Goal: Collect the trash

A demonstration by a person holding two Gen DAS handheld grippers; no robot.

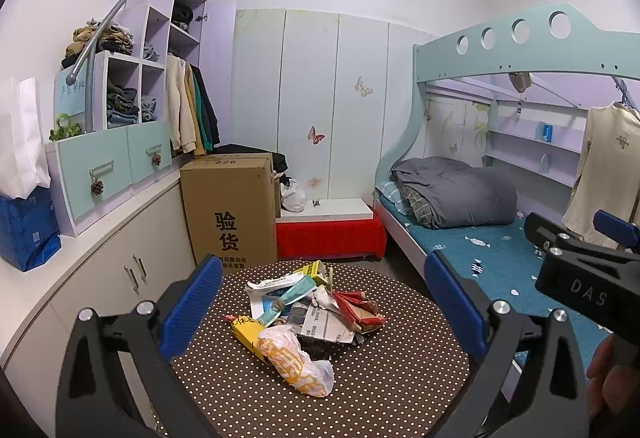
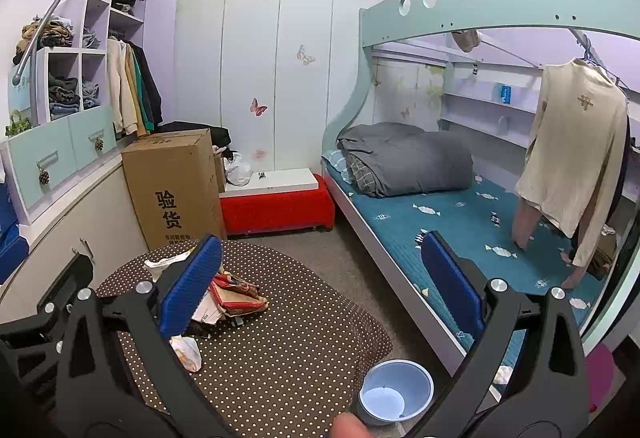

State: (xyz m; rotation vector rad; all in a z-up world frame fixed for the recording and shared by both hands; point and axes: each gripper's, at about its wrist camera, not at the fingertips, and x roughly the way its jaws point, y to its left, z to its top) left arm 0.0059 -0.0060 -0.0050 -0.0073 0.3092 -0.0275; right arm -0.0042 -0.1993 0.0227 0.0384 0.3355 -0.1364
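Between open left tool (image 1: 320, 312) fingers: trash pile (image 1: 308, 314).

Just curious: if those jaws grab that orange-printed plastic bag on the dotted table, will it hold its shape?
Probably not. The orange-printed plastic bag looks thin and crumpled, so it likely collapses and droops. It seems light, and its glossy film may slip.

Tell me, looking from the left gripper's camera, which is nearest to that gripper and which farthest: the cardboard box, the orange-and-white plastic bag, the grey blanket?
1. Orange-and-white plastic bag: on the dotted table, just ahead of the left gripper.
2. Cardboard box: on the floor beyond the table, left.
3. Grey blanket: on the bed, far right.
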